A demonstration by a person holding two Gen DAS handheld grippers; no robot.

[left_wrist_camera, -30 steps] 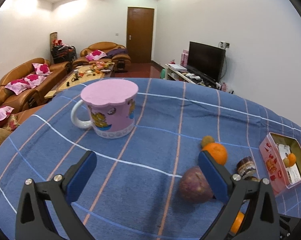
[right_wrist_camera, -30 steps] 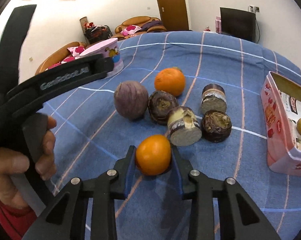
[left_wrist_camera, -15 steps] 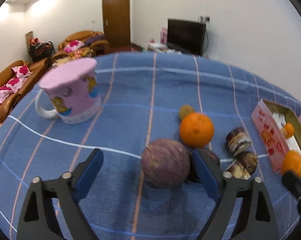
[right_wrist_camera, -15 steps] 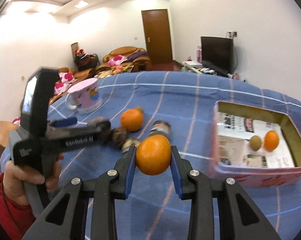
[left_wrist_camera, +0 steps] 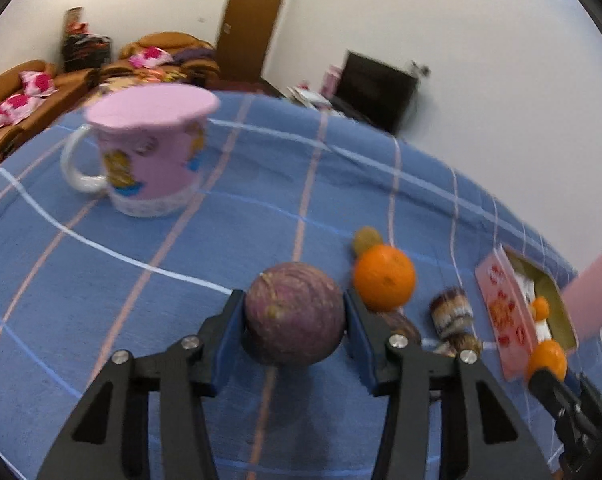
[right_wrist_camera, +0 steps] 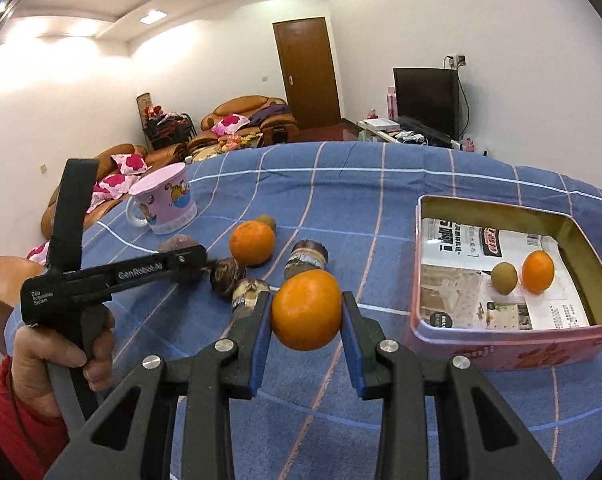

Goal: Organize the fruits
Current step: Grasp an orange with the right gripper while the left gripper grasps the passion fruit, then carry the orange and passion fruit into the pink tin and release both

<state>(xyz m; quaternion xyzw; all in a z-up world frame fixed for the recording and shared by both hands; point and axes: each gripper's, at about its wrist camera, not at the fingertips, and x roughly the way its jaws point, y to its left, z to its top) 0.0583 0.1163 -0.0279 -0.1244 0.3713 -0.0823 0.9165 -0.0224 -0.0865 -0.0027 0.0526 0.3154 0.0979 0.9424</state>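
Left gripper: jaws closing on the purple fruit, which sits between the blue pads on the blue checked cloth, both pads at its sides. Just right of it lie a loose orange, a small brown fruit behind that, and dark rolls. A pink mug stands toward the table's far left edge.

Right gripper: clamped on an orange, held clear of the cloth, left of the pink tin. The tin, near the right edge, holds a small orange and a kiwi on paper. A hand grips the left tool.
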